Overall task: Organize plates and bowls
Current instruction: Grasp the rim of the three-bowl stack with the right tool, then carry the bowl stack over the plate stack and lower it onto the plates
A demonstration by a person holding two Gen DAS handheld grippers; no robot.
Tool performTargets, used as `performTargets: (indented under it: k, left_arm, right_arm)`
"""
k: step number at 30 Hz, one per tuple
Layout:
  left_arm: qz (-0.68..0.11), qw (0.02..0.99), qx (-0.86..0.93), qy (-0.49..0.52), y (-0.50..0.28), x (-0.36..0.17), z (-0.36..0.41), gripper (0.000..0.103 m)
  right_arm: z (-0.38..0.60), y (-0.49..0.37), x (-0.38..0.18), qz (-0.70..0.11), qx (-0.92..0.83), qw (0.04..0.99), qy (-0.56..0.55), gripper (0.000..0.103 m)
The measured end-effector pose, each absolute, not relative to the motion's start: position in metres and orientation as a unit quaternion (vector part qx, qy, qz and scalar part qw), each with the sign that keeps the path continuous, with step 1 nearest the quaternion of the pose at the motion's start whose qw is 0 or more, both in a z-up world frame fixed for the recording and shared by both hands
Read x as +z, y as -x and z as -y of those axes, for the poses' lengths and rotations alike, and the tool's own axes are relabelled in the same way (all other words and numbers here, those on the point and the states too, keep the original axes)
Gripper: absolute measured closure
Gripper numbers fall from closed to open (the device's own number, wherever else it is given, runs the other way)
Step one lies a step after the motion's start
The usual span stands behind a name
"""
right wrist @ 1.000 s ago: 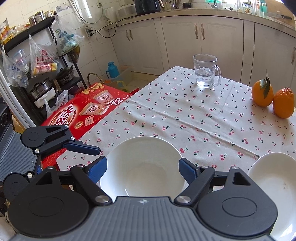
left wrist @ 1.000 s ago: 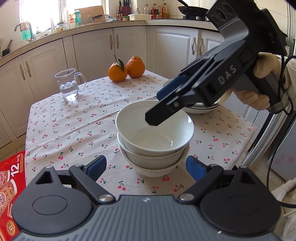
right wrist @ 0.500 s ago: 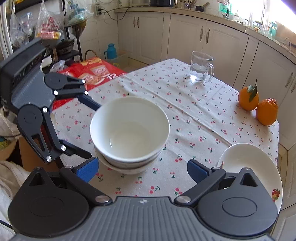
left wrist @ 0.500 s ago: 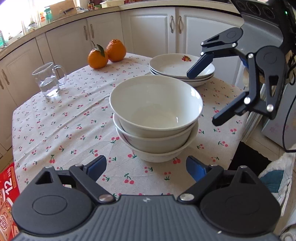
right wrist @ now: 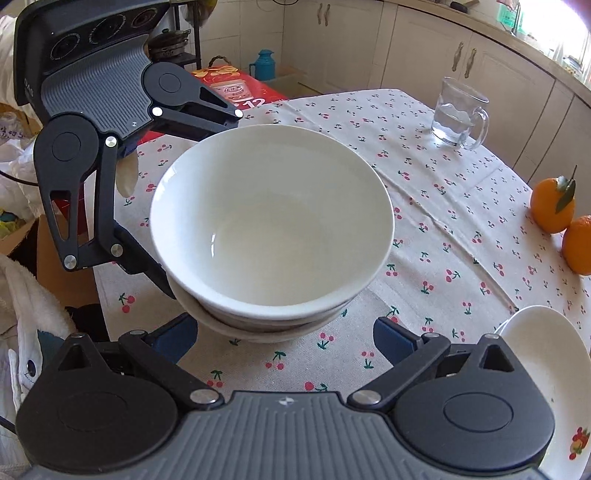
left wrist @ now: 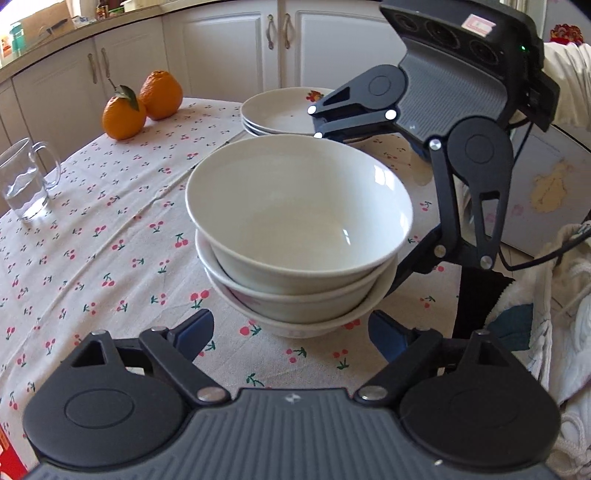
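Between both open jaws, at 12 o'clock of each gripper, stands the bowl stack (left wrist: 299,236): three nested white bowls, left gripper (left wrist: 288,336) jaws just narrowing, right gripper (right wrist: 284,338) fully spread, neither touching.

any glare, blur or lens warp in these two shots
Left wrist view: sharp, small glare spots inside the top bowl, strong fisheye bending the table edge. Right wrist view: sharp too, window blown out at top right, tablecloth curved by the lens, corners vignetted dark.
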State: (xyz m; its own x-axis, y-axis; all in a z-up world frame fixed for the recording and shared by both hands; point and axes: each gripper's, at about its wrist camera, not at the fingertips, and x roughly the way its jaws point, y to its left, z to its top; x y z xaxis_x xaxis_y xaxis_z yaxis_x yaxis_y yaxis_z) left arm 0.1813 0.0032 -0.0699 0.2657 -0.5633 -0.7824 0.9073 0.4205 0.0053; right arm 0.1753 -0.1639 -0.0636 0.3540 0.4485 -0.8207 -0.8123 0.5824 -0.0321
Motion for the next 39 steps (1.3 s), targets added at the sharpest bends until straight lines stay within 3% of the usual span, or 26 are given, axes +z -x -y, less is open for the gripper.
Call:
performTargets:
  k: [16,39]
  left_arm:
    - [-0.351,0.723,-0.545,-0.239,-0.192,-0.071,-0.007,0.023]
    - [-0.341,0.709,-0.562,-0.257,-0.198,-0.071,-0.004,0.023]
  right_arm:
    - [0.158,-0.182,-0.060,-0.410,0.442,0.762,0.238,0.012]
    - [0.155,-0.182,-0.057,-0.413,0.449,0.754,0.244,0.015]
